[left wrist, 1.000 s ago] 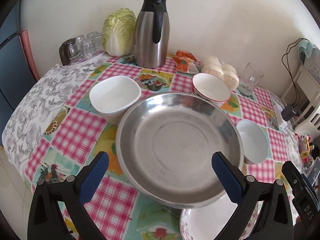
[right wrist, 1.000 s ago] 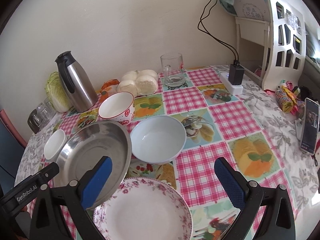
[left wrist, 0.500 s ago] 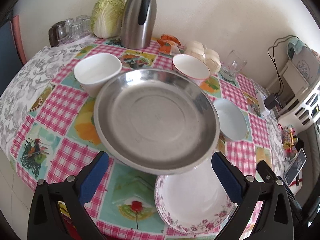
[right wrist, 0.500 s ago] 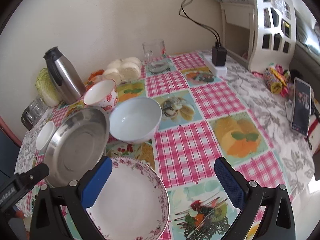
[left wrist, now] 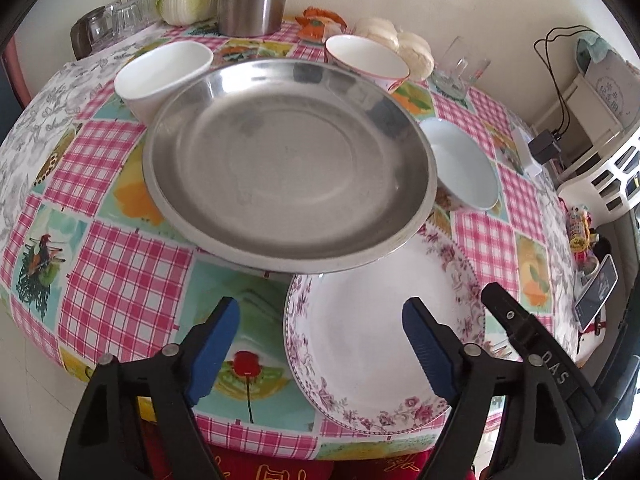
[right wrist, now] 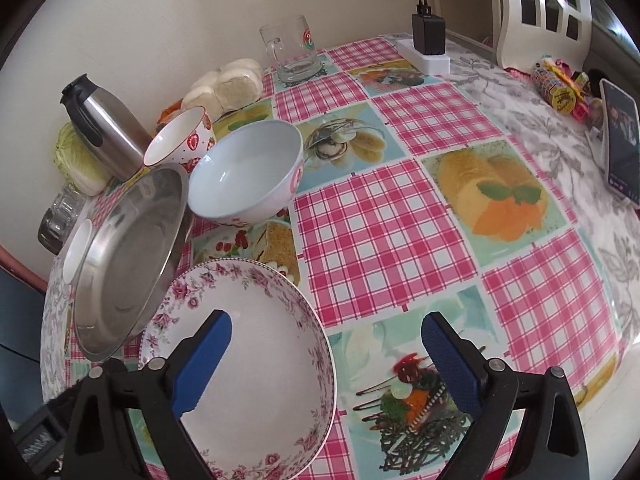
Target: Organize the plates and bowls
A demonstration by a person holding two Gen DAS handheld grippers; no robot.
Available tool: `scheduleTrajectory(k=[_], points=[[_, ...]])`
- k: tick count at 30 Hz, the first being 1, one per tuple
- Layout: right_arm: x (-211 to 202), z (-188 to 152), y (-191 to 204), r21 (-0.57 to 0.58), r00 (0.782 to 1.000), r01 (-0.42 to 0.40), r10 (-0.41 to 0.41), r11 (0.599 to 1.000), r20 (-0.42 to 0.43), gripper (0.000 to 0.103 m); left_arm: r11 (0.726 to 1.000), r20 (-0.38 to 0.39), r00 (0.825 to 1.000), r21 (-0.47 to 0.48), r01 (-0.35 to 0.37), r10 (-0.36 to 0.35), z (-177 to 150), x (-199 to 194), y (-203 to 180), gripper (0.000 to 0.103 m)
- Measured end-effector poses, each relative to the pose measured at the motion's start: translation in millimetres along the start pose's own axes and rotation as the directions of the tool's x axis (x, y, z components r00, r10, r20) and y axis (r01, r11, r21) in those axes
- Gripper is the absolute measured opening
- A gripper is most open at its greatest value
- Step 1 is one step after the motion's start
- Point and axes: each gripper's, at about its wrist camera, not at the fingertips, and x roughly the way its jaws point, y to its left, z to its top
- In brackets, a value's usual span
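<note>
Nearest the cameras, the left gripper [left wrist: 320, 332] and the right gripper [right wrist: 326, 346] both hang with their blue fingers spread wide and nothing between them. Just under them the floral plate [left wrist: 372, 340] lies flat at the near edge of the worktop [right wrist: 384, 224], its rim close to the drop, so a nudge toward the person could tip it off. Behind it the steel plate [left wrist: 288, 164] sits tilted, its near rim overlapping the floral plate's far rim; whether the two touch cannot be told for sure, though it looks as if the steel one leans on the other. By my judgement the sorting has hardly begun: the two plates only overlap and are not stacked squarely, and no bowl is nested in another. Farther back stand the white cup [left wrist: 164, 72] on the left, the light blue bowl [right wrist: 246, 176] just beside the steel plate's right rim, and the red-rimmed bowl [right wrist: 180, 140] behind both, each apart. Still to do, as I see it: seat the plates together and gather the bowls. Open room lies to the right, on the bare checked cloth past the blue bowl; the far side is crowded by the thermos jug [right wrist: 106, 132], the steamed buns [right wrist: 228, 86] and the glass mug [right wrist: 290, 52].
</note>
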Motion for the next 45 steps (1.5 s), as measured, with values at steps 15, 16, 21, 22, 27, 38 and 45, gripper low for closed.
scheduleTrajectory(k=[15, 16, 21, 22, 27, 38, 45], points=[[20, -6, -3, 0.021, 0.995, -0.052, 0.053, 0.998, -0.085, 0.063, 0.999, -0.090, 0.995, -0.005, -0.034, 0.034, 3, 29, -2, 0.062], [22, -6, -4, 0.025, 0.994, -0.055, 0.057, 0.998, -0.094, 0.059, 0.999, -0.094, 0.995, -0.007, -0.035, 0.034, 4, 31, -2, 0.060], [30, -10, -11, 0.060, 0.989, -0.073, 0.080, 0.996, -0.127, 0.037, 0.999, -0.112, 0.993, -0.026, -0.030, 0.027, 9, 43, -3, 0.051], [30, -10, -12, 0.063, 0.988, -0.076, 0.084, 0.995, -0.127, 0.034, 0.999, -0.114, 0.993, -0.028, -0.029, 0.026, 9, 45, -3, 0.047], [30, -10, -12, 0.065, 0.986, -0.103, 0.111, 0.993, -0.128, 0.017, 0.999, -0.135, 0.991, -0.052, -0.013, 0.005, 11, 54, 1, 0.033], [32, -10, -16, 0.082, 0.984, -0.120, 0.129, 0.989, -0.124, 0.014, 0.994, -0.150, 0.987, -0.101, 0.037, -0.052, 13, 68, 10, 0.022], [37, -11, -17, 0.103, 0.979, -0.151, 0.163, 0.983, -0.125, 0.015, 0.995, -0.129, 0.990, -0.095, 0.035, -0.048, 5, 63, 16, 0.025]])
